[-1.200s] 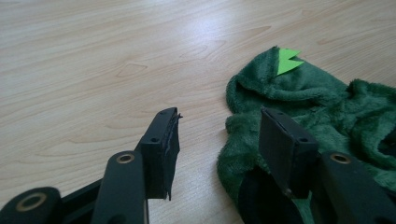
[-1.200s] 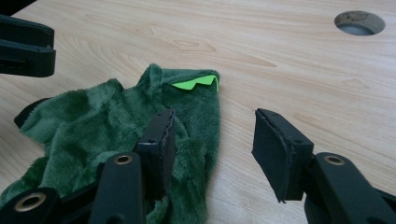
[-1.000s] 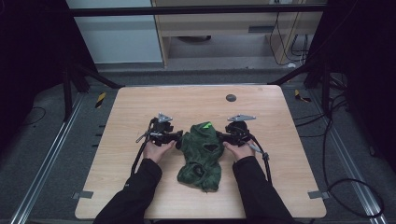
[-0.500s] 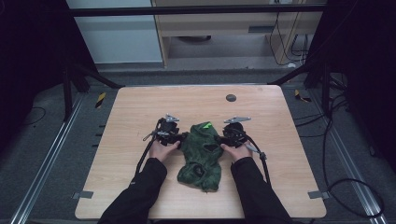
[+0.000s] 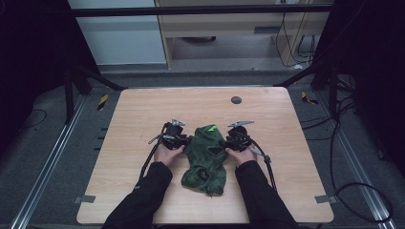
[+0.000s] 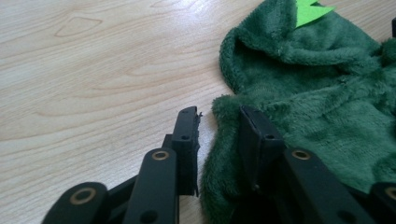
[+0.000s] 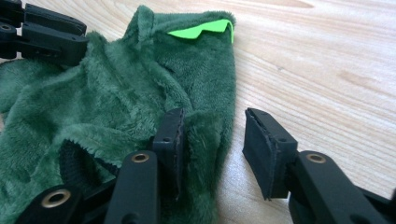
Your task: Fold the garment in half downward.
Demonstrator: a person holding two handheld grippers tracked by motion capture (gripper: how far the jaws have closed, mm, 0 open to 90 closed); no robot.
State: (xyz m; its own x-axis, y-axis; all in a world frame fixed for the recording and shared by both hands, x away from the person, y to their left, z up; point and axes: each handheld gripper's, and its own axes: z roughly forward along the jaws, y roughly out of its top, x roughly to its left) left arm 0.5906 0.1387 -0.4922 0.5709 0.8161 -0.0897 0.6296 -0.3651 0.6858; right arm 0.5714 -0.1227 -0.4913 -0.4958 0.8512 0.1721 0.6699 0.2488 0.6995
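Slippage is the risk: the green fleece garment (image 5: 206, 157) lies crumpled mid-counter (image 5: 143, 114), and the left gripper (image 6: 219, 135) and right gripper (image 7: 212, 140), jaws just closing, still spread, straddle only thin edge folds that could slide free

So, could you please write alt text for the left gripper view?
The left gripper straddles the fuzzy edge of a dark green plush garment lying on a light wooden table, its jaws having just been closing around the edge. A bright green patch shows at the garment's top.
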